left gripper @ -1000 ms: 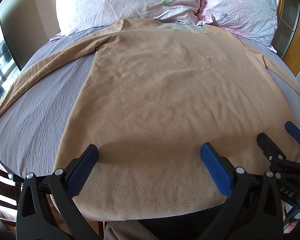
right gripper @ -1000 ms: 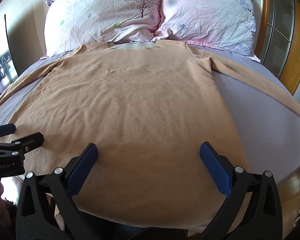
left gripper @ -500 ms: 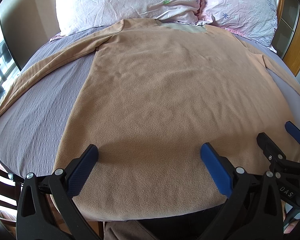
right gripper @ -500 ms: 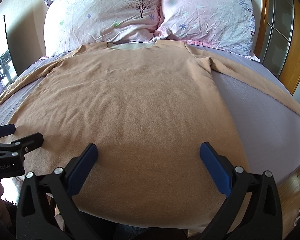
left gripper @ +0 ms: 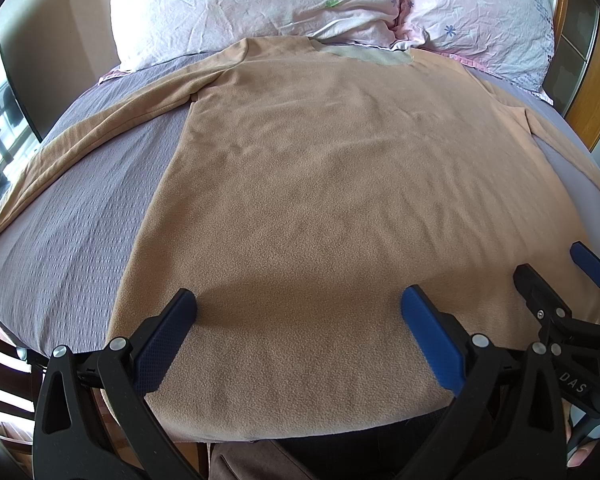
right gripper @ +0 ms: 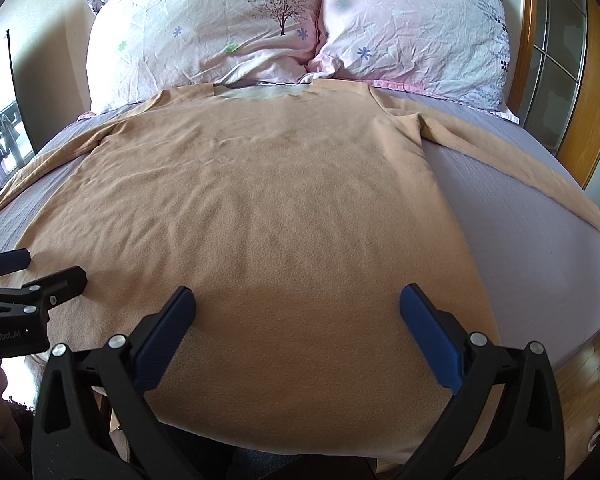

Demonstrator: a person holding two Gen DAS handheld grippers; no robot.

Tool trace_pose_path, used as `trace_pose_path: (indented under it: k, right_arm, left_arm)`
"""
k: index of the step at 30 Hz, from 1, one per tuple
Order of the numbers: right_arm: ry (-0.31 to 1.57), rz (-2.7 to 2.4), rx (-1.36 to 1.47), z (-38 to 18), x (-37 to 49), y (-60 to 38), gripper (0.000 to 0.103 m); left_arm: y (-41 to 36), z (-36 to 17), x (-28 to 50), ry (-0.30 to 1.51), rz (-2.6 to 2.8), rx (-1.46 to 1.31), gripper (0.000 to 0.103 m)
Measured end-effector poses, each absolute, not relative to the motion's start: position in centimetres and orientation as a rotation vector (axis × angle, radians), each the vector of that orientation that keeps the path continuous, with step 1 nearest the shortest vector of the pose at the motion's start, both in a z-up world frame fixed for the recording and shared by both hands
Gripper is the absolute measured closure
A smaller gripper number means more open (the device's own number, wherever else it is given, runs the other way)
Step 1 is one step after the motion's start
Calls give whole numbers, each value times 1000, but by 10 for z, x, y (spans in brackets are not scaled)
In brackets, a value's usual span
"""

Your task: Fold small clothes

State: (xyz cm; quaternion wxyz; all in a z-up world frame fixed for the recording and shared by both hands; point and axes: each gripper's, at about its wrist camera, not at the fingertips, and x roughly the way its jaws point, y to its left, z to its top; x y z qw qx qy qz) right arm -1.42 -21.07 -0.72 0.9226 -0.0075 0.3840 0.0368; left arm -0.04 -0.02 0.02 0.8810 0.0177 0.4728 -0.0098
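Folding not begun: shirt (left gripper: 340,200) lies flat on the bed (left gripper: 72,240). Both tools, left (left gripper: 300,320) and right (right gripper: 298,318), gape empty over its hem; next, grip a sleeve.

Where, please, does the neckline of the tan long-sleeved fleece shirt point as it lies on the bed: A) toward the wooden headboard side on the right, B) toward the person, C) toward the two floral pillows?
C: the tan long-sleeved fleece shirt has its collar just below the floral pillows.

Pillows (left gripper: 260,4) block the far side; shirt (left gripper: 320,200) lies flat.
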Motion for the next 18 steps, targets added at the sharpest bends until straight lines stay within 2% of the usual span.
trace_pose_path:
  k: [5, 8, 10, 12, 14, 15, 18]
  right_arm:
    - [713, 129, -11, -8, -20, -223, 2]
    - [681, 138, 142, 6, -15, -270, 2]
    - [634, 33, 311, 26, -6, -337, 2]
    - [595, -94, 521, 39, 4, -418, 15]
    - [621, -225, 704, 37, 16, -492, 56]
    - [636, -287, 801, 31, 21, -528, 61]
    - [652, -472, 975, 15, 28, -604, 65]
  left_arm:
    - [1, 0, 1, 982, -20, 37, 1]
    - [0, 1, -1, 970, -23, 42, 1]
    - [0, 0, -3, 958, -26, 44, 1]
    - [-1, 3, -4, 944, -25, 46, 1]
    - [-1, 2, -4, 936, -30, 47, 1]
    - [-1, 2, -5, 927, -37, 48, 1]
    - [0, 1, -6, 883, -53, 50, 1]
